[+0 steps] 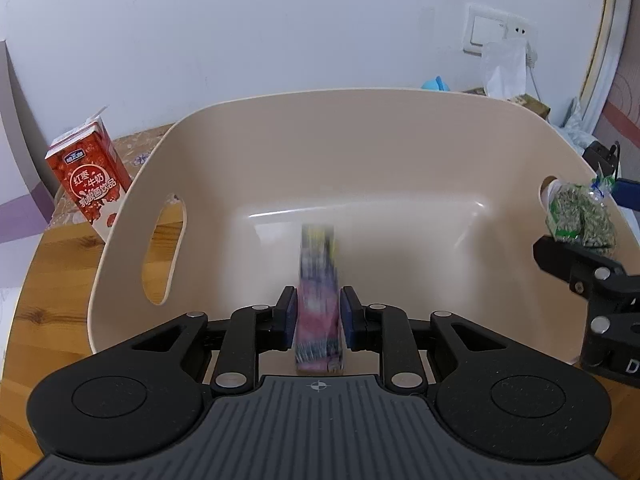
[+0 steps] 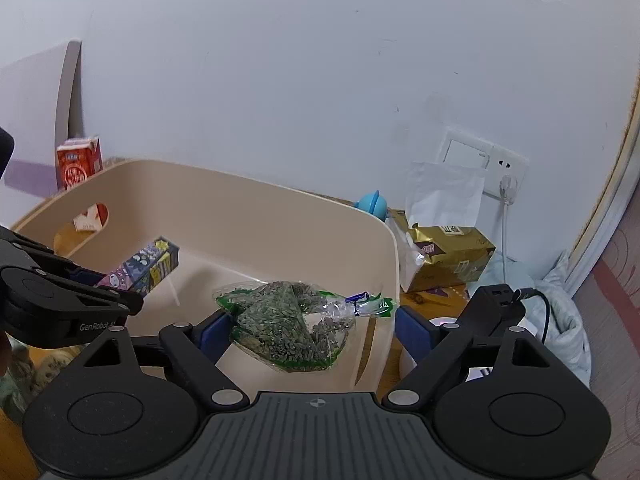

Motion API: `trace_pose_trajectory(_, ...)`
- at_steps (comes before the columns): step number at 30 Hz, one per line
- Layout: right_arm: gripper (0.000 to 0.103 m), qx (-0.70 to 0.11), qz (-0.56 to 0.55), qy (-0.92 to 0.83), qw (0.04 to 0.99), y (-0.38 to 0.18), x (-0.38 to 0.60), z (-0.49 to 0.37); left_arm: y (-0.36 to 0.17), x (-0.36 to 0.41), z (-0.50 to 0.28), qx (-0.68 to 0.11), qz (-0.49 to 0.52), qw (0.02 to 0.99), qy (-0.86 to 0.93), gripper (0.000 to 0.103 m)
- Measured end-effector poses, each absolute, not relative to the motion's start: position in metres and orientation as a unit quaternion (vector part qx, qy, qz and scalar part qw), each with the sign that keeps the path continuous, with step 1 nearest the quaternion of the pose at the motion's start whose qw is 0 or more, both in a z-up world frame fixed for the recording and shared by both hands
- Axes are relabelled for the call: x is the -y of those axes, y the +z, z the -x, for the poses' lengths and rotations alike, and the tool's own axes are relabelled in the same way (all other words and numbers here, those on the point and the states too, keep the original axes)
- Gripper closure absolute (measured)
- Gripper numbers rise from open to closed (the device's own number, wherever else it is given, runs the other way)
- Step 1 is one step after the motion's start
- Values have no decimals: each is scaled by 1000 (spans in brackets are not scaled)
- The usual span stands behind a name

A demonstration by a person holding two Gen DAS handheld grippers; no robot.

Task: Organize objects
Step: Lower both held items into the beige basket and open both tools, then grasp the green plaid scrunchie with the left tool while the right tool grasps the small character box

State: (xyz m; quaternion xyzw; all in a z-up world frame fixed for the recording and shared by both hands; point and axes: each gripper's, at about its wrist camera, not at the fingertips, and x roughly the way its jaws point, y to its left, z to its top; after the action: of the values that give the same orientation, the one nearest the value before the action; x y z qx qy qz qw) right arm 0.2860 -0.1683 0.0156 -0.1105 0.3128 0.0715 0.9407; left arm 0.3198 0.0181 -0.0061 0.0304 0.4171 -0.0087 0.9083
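At far left, a red drink carton [image 1: 90,176] stands on the wooden table [image 1: 48,280] beside the beige tub [image 1: 320,148]. Over the tub, the left gripper [image 1: 318,314] brackets a blurred colourful box [image 1: 318,300], pads barely parted. Rightward, the right gripper [image 2: 308,330] stands wide around a seed bag [image 2: 288,324], which touches only its left pad.

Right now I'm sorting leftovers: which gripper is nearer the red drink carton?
Left. The left gripper hangs over the beige tub beside the red drink carton; the right gripper is at the tub's far side.
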Motion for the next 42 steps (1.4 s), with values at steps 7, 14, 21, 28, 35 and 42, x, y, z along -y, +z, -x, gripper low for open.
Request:
trace_pose_trajectory(7,8,-304,105,79,944,22,171,-277,17,-22,-297,-363,-41,931,2,23)
trace_pose_trajectory(14,0,-280,74,90,953,39,178,-248,36,-33,-263,-332,-59,941,18,13)
trace_pose_trajectory(21,0,-289,58,80,952,39,188,-210,42,-62,-225,-325,-35,944,41,10)
trace_pose_trajectory(28,0,-314,72,74,944,19,192,-176,34,-81,-194,-339,-30,940,39,10)
trace_pose_trajectory(35,0,-346,88,71,931,-7,198,-164,8,-85,-181,-361,-27,932,31,10)
trace_pose_trajectory(42,0,-372,92,71,921,-36,205,-163,-23,-93,-181,-390,-11,920,30,10)
